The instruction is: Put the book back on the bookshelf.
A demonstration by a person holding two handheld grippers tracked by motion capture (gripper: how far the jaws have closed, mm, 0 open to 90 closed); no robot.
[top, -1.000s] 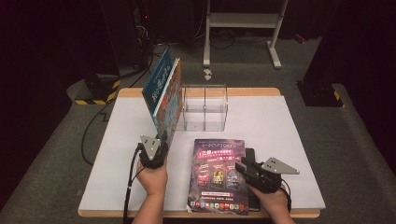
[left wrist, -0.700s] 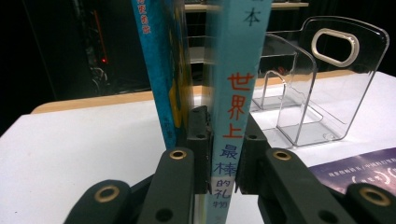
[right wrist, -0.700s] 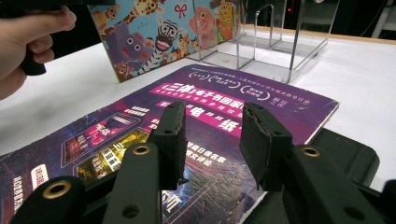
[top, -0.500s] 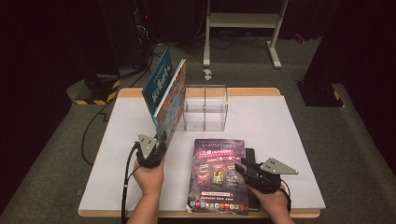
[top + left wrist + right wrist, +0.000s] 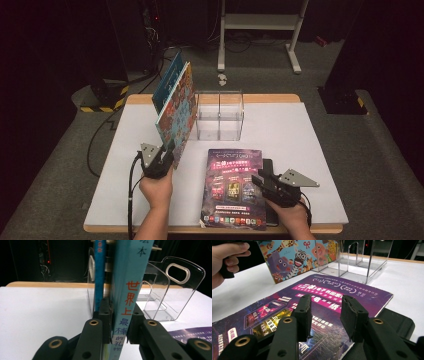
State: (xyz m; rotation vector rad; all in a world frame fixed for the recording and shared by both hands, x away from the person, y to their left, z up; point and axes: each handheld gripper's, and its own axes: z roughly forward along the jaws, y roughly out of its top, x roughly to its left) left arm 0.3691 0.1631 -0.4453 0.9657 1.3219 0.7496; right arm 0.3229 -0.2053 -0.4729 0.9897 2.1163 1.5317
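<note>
Presently, the holdings, largest first.

Table (image 5: 300,150): white top, wood-edged, bearing everything below.

Purple magazine (image 5: 234,187): flat on the near half, long axis running away from me, resting partly over a black slab (image 5: 269,165) at its right edge. My right gripper (image 5: 267,184) sits over its right margin; jaws spread, pads either side of the cover and pinching nothing that I can make out.

Picture book (image 5: 176,111): the piece in hand. It stands on edge, tilted, rising up and away from my left gripper (image 5: 168,150), which clamps its lower near corner. In the left gripper view the pads are pressed onto the pale blue spine (image 5: 130,287), one each side. A second, thinner blue book (image 5: 99,277) stands just behind it on the left side.

Clear organiser (image 5: 220,116): acrylic, divided into upright slots, standing just right of the book and beyond the magazine.

Governing relation: the book's long axis points from my left gripper toward the far edge, with the organiser's slots close on its right. My left hand is the nearer. I judge the book must swing right and upright to enter a slot.
</note>
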